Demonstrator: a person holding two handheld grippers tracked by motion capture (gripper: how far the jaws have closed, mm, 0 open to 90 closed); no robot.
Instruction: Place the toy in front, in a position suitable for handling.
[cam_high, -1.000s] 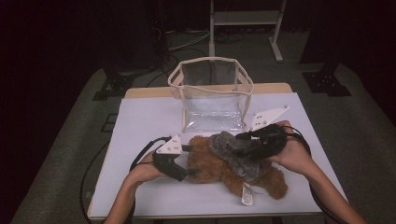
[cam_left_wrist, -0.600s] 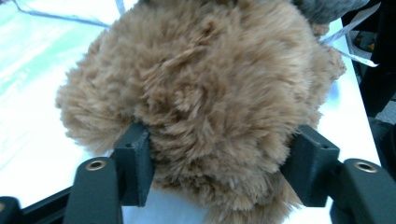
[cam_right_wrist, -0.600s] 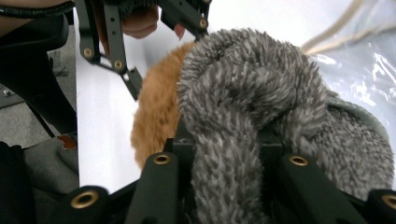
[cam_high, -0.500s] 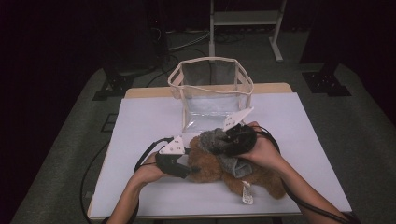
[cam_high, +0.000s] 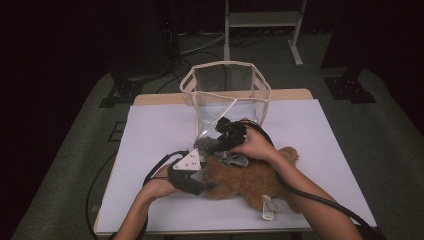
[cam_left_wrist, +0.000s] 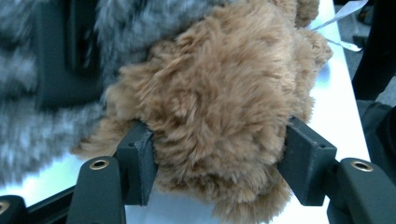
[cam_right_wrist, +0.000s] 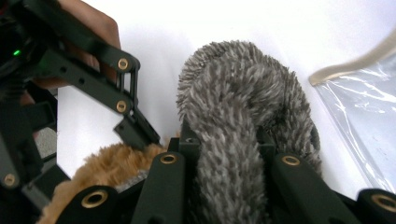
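In the high view, the left tongs (cam_high: 204, 184) lie low on the white tabletop (cam_high: 150, 135) and their jaws are closed on one end of the brown plush bear (cam_high: 250, 181), which lies on its side just in front of the person. The right tongs (cam_high: 214, 145) are beyond the left ones, close to the front wall of the clear bag (cam_high: 227, 92), and they hold a grey furry piece (cam_high: 204, 145) that lies on top of the bear. A white label (cam_high: 267, 207) sticks out of the bear on the near side. In the left gripper view, the left tongs (cam_left_wrist: 219, 156) stand about half open, and both pads press into the brown plush bear (cam_left_wrist: 219, 107); the grey furry piece (cam_left_wrist: 23, 121) is at the upper left, beyond the jaws. In the right gripper view, the right tongs (cam_right_wrist: 229, 158) have just been closing and are now nearly shut, pinching the grey furry piece (cam_right_wrist: 243, 88), which rises between the jaws. The left tongs (cam_right_wrist: 140, 135) and the brown plush bear (cam_right_wrist: 112, 163) are at the left of them, and the edge of the clear bag (cam_right_wrist: 359, 93) is at the right.
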